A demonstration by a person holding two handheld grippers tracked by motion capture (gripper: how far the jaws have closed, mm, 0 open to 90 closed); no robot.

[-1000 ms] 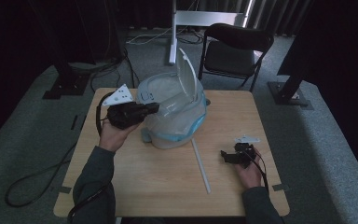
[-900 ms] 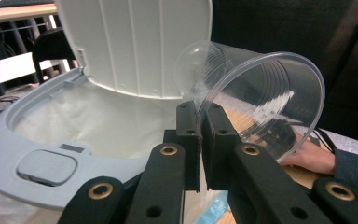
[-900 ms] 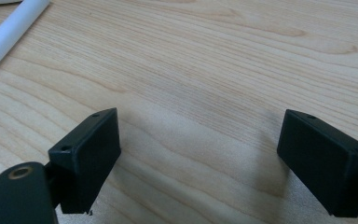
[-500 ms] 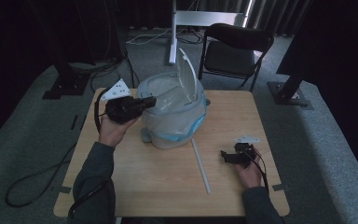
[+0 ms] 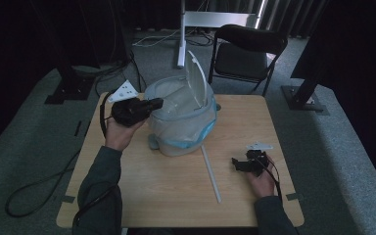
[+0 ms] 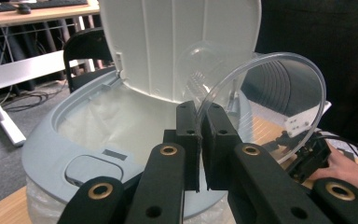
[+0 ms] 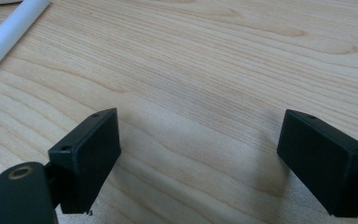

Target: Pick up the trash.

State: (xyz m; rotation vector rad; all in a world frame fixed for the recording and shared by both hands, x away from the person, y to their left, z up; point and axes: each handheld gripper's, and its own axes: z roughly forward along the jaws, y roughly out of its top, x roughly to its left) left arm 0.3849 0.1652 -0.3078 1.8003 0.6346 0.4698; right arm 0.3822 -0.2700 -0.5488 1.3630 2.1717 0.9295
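Note:
A grey bin (image 5: 162, 95) with a white liner stands on the wooden table (image 5: 176, 196), its white lid (image 5: 196, 78) raised upright. My left gripper (image 5: 157, 103) is at the bin's left rim and is shut on the rim of a clear plastic cup (image 6: 265, 100). In the left gripper view the cup lies on its side above the bin's opening (image 6: 116, 121), pinched at my left gripper (image 6: 200, 116). My right gripper (image 5: 236, 164) rests low over the table at the right, open. Between its fingertips (image 7: 91, 149) there is bare wood (image 7: 200, 140).
A white tube (image 5: 210, 174) lies on the table between the bin and my right hand, its end visible as the white tube (image 7: 9, 32). A black folding chair (image 5: 247, 54) stands behind the table. Cables and stand bases lie on the carpet around it.
My left gripper has carried the clear cup a little up and right, from the bin's left side to over its rim. The right gripper has stayed still.

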